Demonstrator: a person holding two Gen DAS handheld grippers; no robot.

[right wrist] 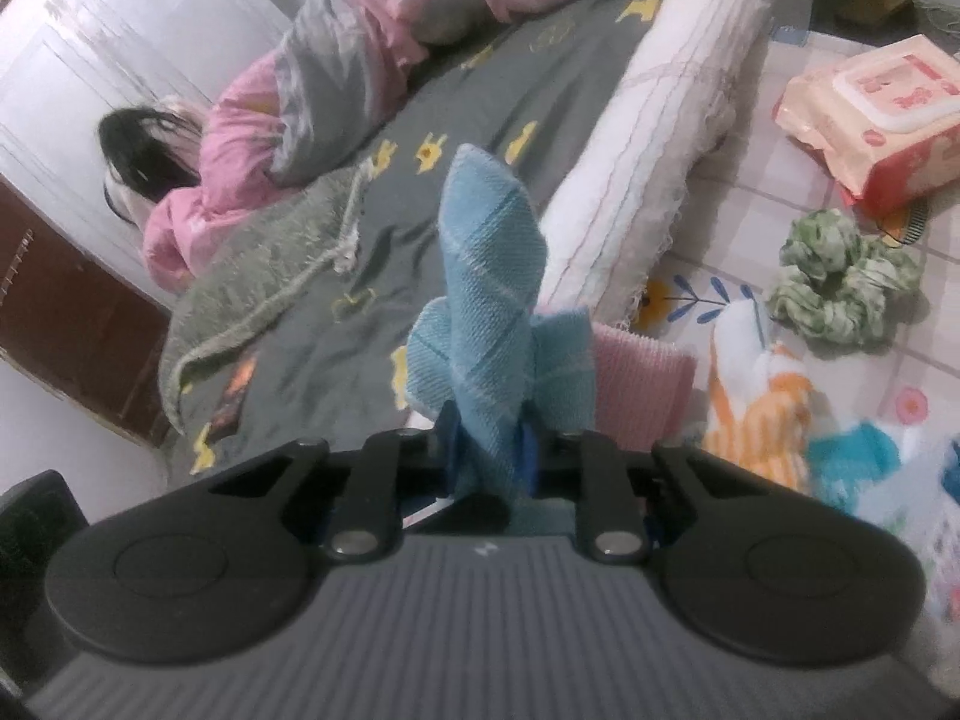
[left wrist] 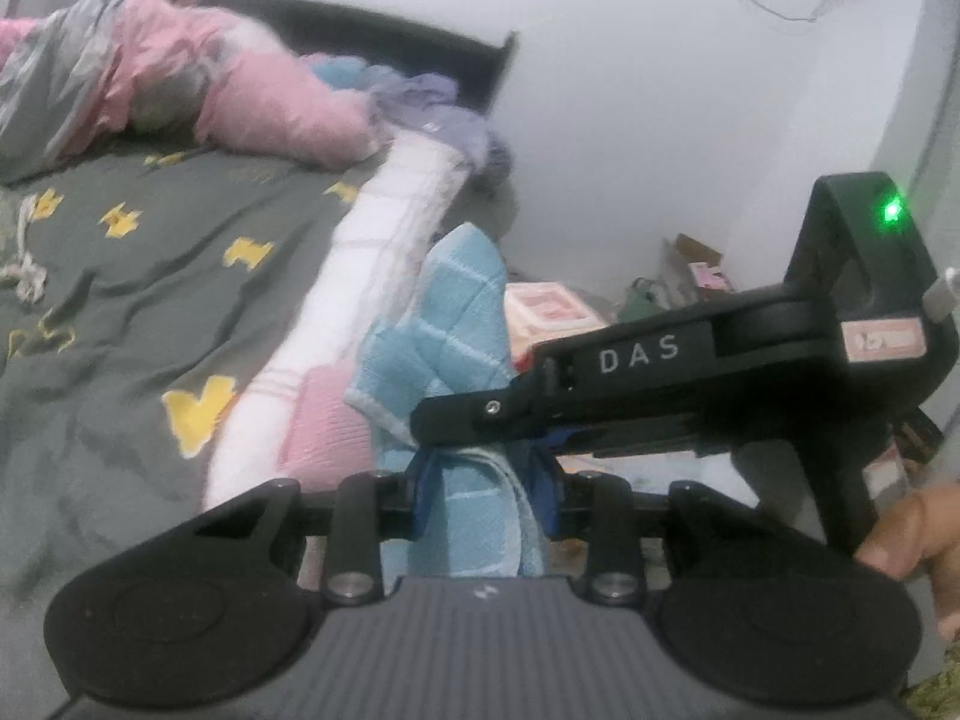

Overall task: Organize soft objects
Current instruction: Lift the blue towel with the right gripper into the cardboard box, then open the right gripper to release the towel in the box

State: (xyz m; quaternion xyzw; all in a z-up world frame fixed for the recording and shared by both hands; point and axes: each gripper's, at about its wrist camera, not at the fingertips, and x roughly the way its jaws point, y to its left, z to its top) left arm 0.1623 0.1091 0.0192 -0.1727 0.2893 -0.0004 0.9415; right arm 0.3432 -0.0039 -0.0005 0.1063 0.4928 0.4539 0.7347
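A light blue checked towel (left wrist: 447, 324) is held up beside the bed by both grippers. My left gripper (left wrist: 483, 468) is shut on its lower part. My right gripper (right wrist: 489, 444) is shut on the same towel (right wrist: 486, 276), which stands up between its jaws. The right gripper's black body (left wrist: 690, 372) crosses the left wrist view from the right and touches the towel. A pink folded cloth (right wrist: 639, 378) lies just behind the towel on the floor mat. A green scrunchie (right wrist: 840, 282) lies on the mat to the right.
The bed with a grey sheet (left wrist: 150, 276) fills the left; pink and grey bedding (left wrist: 180, 78) is piled at its far end. A wet-wipes pack (right wrist: 876, 114) and colourful cloths (right wrist: 780, 414) lie on the patterned floor mat (right wrist: 936, 330). A grey fuzzy cloth (right wrist: 264, 276) lies on the bed.
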